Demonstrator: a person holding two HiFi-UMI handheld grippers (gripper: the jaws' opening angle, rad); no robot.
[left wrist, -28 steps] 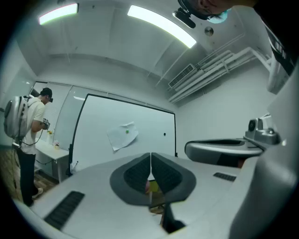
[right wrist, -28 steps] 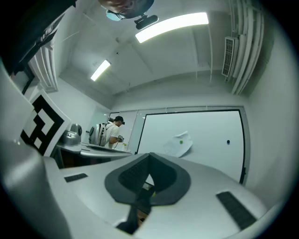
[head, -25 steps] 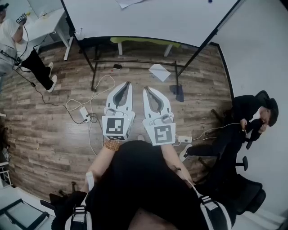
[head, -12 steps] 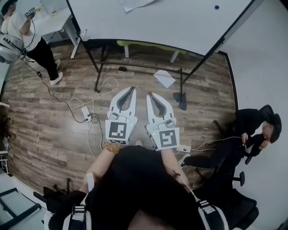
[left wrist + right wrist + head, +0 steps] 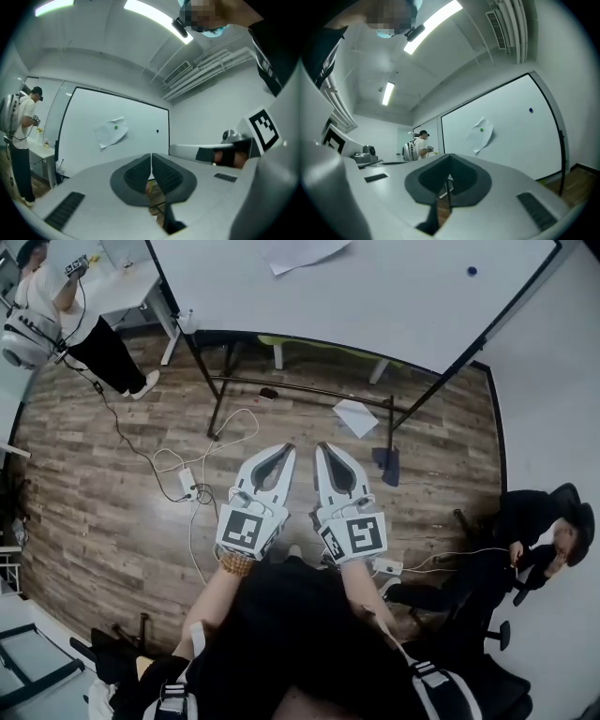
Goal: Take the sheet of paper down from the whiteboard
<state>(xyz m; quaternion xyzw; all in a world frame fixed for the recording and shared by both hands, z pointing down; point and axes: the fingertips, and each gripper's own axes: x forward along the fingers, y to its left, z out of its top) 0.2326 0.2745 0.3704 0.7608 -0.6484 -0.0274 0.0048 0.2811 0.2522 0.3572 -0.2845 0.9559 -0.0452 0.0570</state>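
Note:
A crumpled white sheet of paper point(image 5: 305, 253) hangs on the whiteboard point(image 5: 403, 306) at the top of the head view. A green magnet point(image 5: 116, 126) pins the sheet point(image 5: 111, 131) in the left gripper view, and in the right gripper view the sheet point(image 5: 483, 135) is left of a blue magnet point(image 5: 530, 110). My left gripper point(image 5: 289, 448) and right gripper point(image 5: 322, 446) are side by side in front of me, pointing at the board and well short of it. Both are shut with nothing in them point(image 5: 151, 157) point(image 5: 450, 157).
The board's black stand point(image 5: 220, 395) rests on the wooden floor. Another white sheet point(image 5: 356, 417) lies on the floor under it, near cables and a power strip point(image 5: 187, 484). A person with a backpack point(image 5: 37, 306) stands far left; a second person point(image 5: 539, 540) sits at the right.
The whiteboard and its paper have come further down into the head view as I moved toward the board. Both grippers stayed shut, and the right one rolled slightly.

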